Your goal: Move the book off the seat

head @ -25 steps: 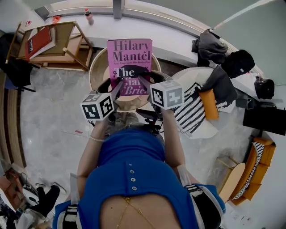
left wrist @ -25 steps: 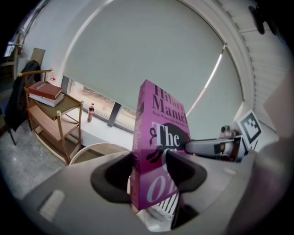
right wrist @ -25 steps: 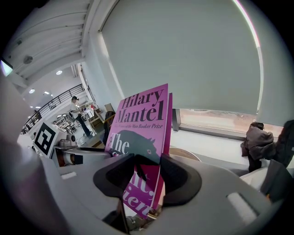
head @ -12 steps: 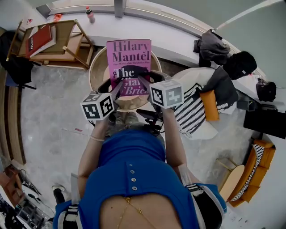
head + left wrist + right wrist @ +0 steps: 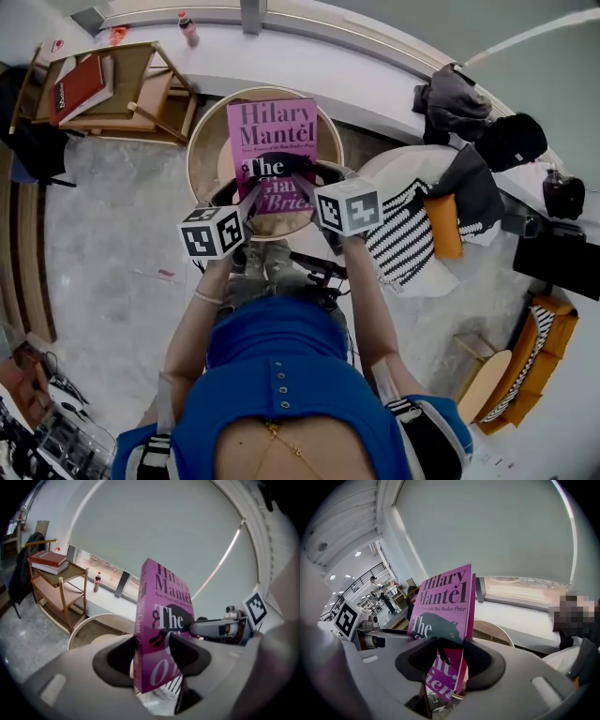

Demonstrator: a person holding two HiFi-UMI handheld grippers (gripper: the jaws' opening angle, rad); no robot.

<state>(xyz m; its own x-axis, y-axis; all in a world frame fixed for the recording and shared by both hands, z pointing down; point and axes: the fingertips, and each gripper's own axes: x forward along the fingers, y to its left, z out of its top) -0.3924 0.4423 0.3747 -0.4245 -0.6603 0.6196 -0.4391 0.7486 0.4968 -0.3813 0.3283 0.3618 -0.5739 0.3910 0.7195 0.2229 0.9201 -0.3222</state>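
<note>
The magenta paperback book [image 5: 272,150], with dark lettering and a black animal on its cover, is hanging upright over the round pale wooden seat [image 5: 195,141], its lower side edges being pinched by the left gripper [image 5: 150,656] and the right gripper [image 5: 451,660].

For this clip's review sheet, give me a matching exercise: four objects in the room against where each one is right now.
1. pink paperback book
2. red hardback book
3. orange cushion
4. small red-capped bottle

A. on the white window ledge
B. clamped in the left hand-held gripper and the right hand-held gripper
C. on the wooden shelf unit
D. on the white armchair

Pairs: 1-B, 2-C, 3-D, 4-A.
</note>
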